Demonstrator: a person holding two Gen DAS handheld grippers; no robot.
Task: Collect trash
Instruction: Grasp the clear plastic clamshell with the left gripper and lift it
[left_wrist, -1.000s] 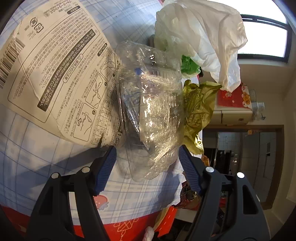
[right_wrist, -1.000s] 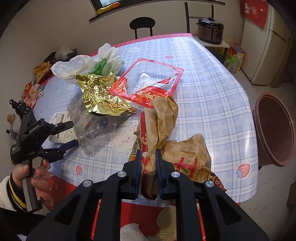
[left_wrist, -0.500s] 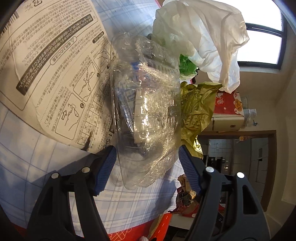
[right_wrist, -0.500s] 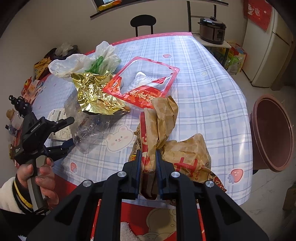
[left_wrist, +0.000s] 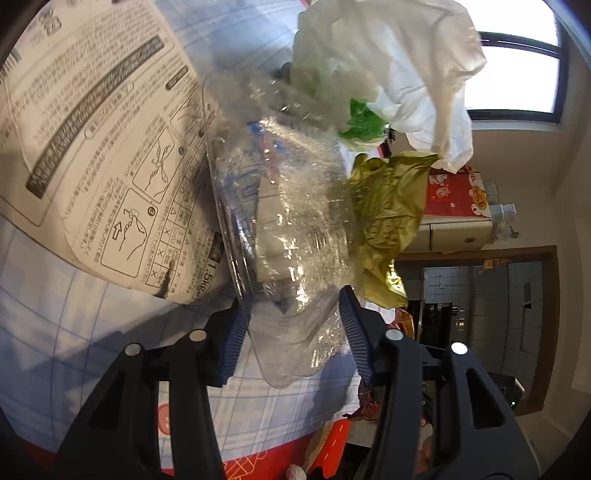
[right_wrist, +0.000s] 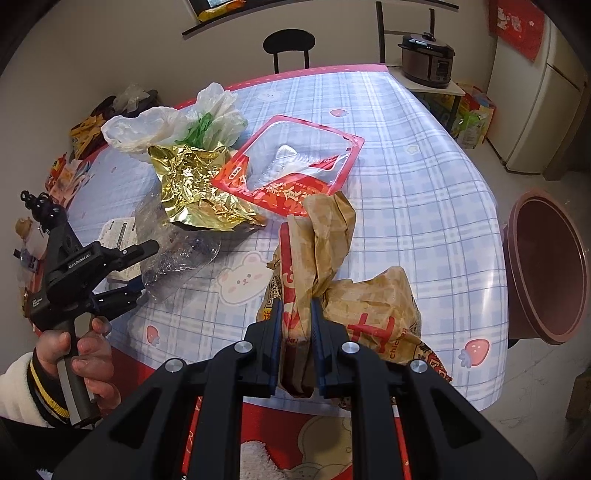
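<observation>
My left gripper (left_wrist: 293, 332) has its jaws closing on the near end of a crushed clear plastic container (left_wrist: 284, 236); it also shows in the right wrist view (right_wrist: 173, 251), with the left gripper (right_wrist: 136, 269) beside it. My right gripper (right_wrist: 297, 325) is shut on a crumpled brown paper bag (right_wrist: 325, 258) at the table's near edge. A gold foil wrapper (right_wrist: 195, 184), a white plastic bag (right_wrist: 162, 122), a red pouch (right_wrist: 291, 170) and a printed white paper pack (left_wrist: 99, 155) lie on the table.
The table has a blue plaid cloth (right_wrist: 417, 192). A brown bin (right_wrist: 550, 266) stands on the floor to the right of the table. A black chair (right_wrist: 288, 48) and a cooker (right_wrist: 428, 59) stand beyond the far edge.
My left gripper has moved in around the clear container and its jaws have narrowed onto it. My right gripper still holds the paper bag in the same place.
</observation>
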